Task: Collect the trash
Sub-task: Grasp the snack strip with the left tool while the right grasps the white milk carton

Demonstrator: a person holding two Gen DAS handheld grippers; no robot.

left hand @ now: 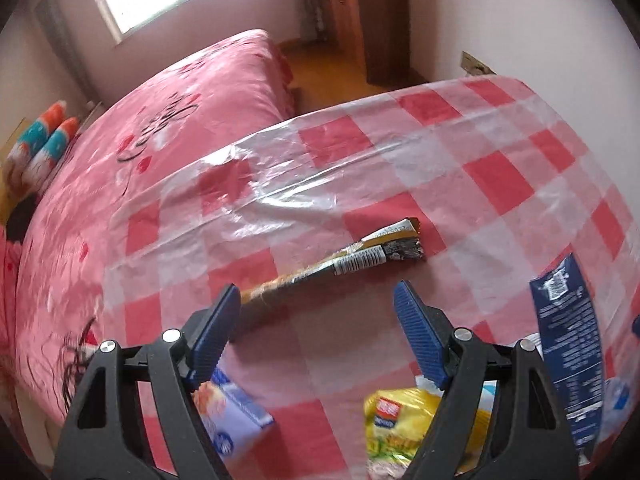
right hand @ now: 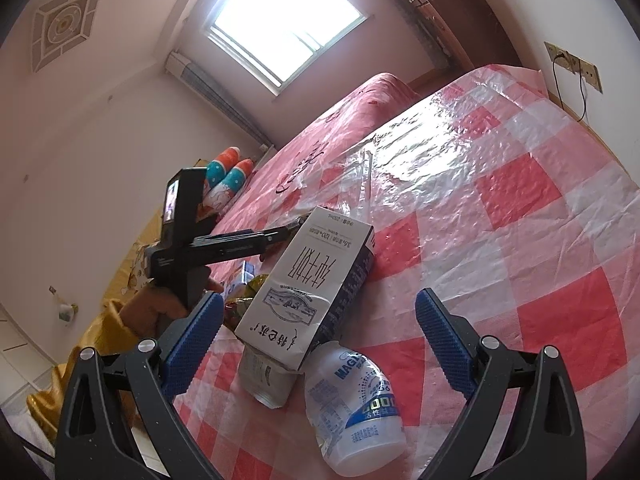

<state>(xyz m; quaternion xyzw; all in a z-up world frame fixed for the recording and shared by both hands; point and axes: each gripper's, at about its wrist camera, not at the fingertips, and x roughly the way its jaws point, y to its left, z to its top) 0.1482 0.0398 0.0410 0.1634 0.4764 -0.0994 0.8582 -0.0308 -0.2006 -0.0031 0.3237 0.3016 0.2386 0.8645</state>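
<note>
While its blue jaws stand wide apart with nothing between them, the left gripper [left hand: 318, 300] hovers over the checked tablecloth [left hand: 500, 168], just short of the long snack wrapper [left hand: 360, 258] lying flat on it. The right gripper [right hand: 318, 312] is likewise spread and empty; beyond it a milk carton [right hand: 308, 280] leans, with a white plastic bottle [right hand: 352, 404] just beside that carton.

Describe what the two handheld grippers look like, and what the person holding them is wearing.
Both are alike: the left gripper and the right gripper have black plastic arms with triangular cut-outs, silver round pivot pins and blue ribbed finger pads. Seen from the right wrist view, the left one has a black body carrying a small lit screen. The person wears a mustard-yellow sleeve. No cables show.
</note>
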